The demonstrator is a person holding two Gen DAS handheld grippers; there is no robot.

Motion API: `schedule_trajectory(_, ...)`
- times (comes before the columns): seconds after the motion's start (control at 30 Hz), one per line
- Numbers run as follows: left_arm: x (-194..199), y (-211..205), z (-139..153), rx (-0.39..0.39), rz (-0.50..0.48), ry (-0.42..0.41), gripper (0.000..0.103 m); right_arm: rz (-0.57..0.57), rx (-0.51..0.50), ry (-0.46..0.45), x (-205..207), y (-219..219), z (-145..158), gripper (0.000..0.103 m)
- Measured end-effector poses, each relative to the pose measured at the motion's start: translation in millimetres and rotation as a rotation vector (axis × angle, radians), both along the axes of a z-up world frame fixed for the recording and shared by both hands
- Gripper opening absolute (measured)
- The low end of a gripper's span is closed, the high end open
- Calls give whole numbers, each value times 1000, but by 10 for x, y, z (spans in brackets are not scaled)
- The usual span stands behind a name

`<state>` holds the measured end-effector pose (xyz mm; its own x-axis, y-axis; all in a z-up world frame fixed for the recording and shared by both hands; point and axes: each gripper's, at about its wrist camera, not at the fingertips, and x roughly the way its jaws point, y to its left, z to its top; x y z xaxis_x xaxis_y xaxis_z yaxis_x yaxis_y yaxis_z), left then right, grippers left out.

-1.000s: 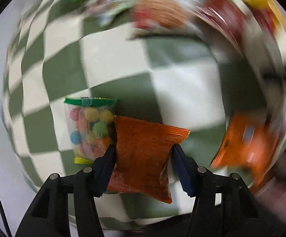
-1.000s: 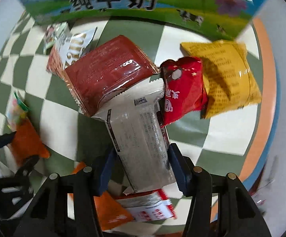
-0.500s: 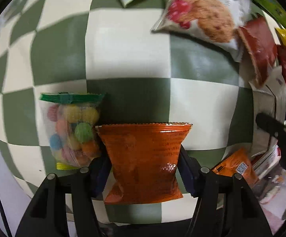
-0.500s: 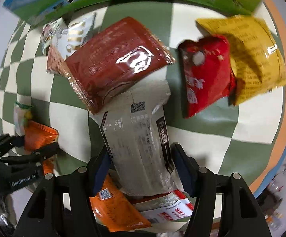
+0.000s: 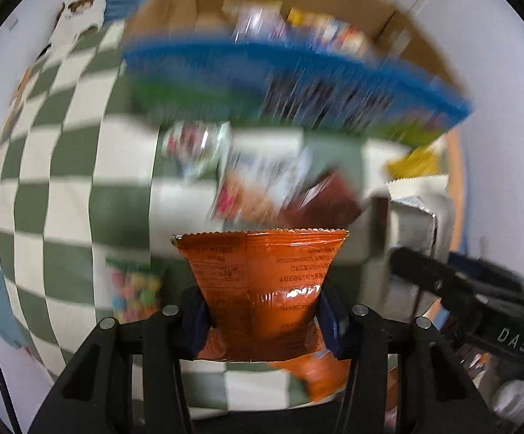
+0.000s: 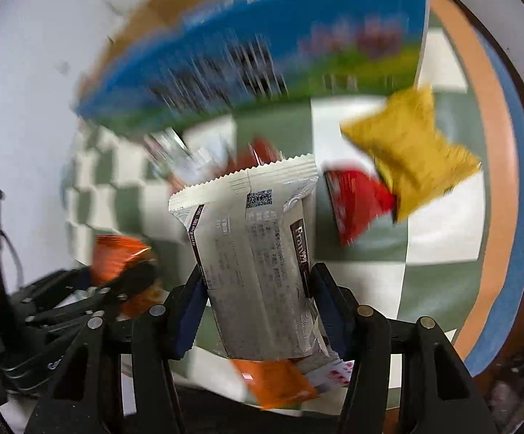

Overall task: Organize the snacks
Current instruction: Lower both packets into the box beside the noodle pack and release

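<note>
I have the orange packet [image 5: 262,289] pinched between the pads of my left claw [image 5: 262,320] and the white wrapper [image 6: 258,253] clamped in my right claw [image 6: 258,311], both lifted above the checkered counter [image 5: 66,202].

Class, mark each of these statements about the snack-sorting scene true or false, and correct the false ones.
1. The left hand-held gripper grips an orange packet. True.
2. The right hand-held gripper is empty. False: it is closed on a white packet.
3. A yellow packet lies on the checked cloth beside a red packet. True.
4. The bag of coloured candies is held in the left hand-held gripper. False: it lies on the cloth, left of the gripper.
5. The cardboard box behind holds nothing. False: blurred packets show inside.
</note>
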<state>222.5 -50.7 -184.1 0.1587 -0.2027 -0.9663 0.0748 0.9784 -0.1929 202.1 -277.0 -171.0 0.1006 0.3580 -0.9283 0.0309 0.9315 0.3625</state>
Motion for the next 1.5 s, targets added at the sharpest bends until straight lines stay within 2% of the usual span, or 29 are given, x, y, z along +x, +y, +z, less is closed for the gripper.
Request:
schedule_trajectory(0.07,264,-44,278,-45,11,-44,46,-27,37,-45,182,-71,355,59)
schedule_trajectory(0.13,566,-82,549,-65,20,-86,46,-46,51,-88,364,-51,567,59)
schedule_trajectory(0.23,1181,-37,842,-49,21,-140,46,-75,22,-155,813,-117,842,59)
schedule_trajectory(0.3,1474,-38,890,-21,15,-163,47,-89,-29,-185,1178,-166,922,59)
schedule_trajectory(0.37,1868,-41,907,45,16,-183,47,-98,-85,-179,1603,-203,887,59)
schedule_trajectory(0.6,2798,50,486,177,40,-97,47,-125,-224,-55,2713,-287,466,59)
schedule_trajectory(0.77,3102,79,32,211,47,4,47,-133,-292,-6,3083,-238,202,61)
schedule_trajectory(0.8,3161,83,-62,216,44,31,47,-192,-312,-23,3078,-214,151,62)
schedule_trajectory(0.83,3184,106,-152,217,40,43,48,-195,-319,-5,3130,-200,72,64)
schedule_trajectory(0.87,3212,110,-200,219,37,47,52,-197,-318,18,3178,-206,19,66)
schedule_trajectory(0.9,3232,113,-231,223,34,45,68,-197,-315,28,3121,-192,11,71)
schedule_trajectory(0.97,3262,129,-275,219,34,38,93,-183,-310,45,3139,-147,-36,84)
schedule_trajectory(1.03,3270,144,-285,201,42,35,93,-169,-313,50,3158,-82,-102,93)
schedule_trajectory(1.1,3276,158,-313,191,48,46,94,-146,-337,49,3153,-14,-125,97)
schedule_trajectory(1.27,3238,183,-375,153,51,62,94,-115,-353,51,3128,66,-231,97)
schedule_trajectory(1.5,3058,216,-338,117,62,53,94,-83,-354,21,2929,199,-160,97)
